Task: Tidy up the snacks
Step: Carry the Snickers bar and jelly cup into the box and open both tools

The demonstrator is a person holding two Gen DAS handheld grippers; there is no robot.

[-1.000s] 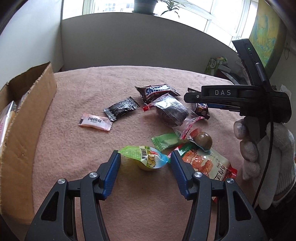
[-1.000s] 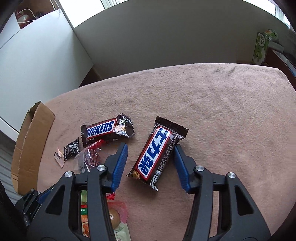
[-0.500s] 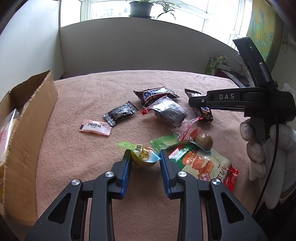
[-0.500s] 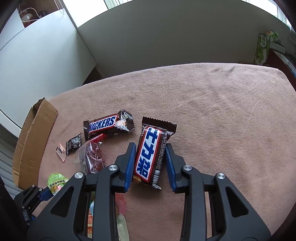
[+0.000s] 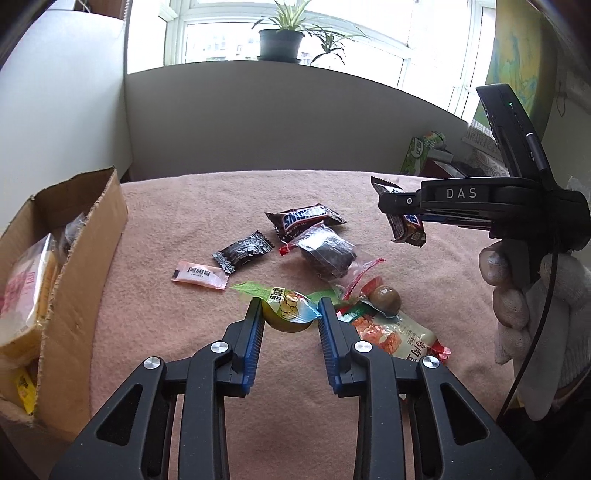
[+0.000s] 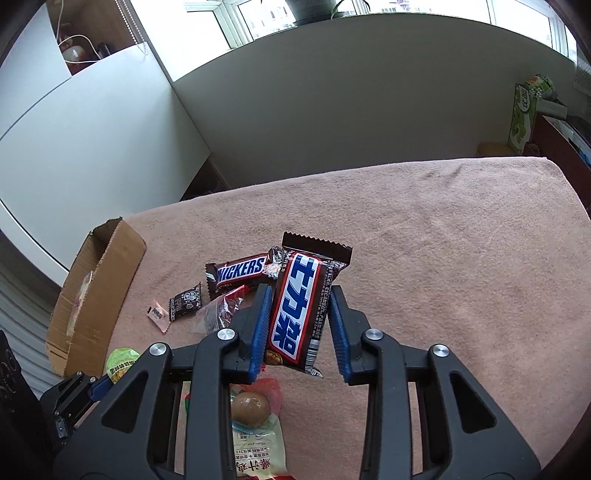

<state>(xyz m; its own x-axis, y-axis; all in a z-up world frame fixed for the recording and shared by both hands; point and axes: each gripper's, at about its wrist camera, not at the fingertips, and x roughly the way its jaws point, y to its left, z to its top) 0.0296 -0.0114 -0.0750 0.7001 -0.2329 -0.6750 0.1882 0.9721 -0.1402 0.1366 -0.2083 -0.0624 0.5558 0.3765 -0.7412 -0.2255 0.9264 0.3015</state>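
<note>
Setting: a lived-in home room, set beside a window. Evidence: potted plants (image 5: 286, 35) stand on the sill of a wide window (image 5: 369, 33); a low grey partition (image 5: 258, 122) runs beneath it. The surface (image 6: 424, 258) is covered in pink fleece cloth. A worn cardboard box (image 5: 85, 258) sits at its edge. A green tissue box (image 6: 524, 110) and clutter occupy a side shelf. A painting (image 5: 513, 55) hangs on the wall.

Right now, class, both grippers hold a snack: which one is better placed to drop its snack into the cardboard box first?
Left. The left gripper, holding the jelly cup, is nearer the cardboard box; the right gripper with its Snickers bar is farther away.
</note>
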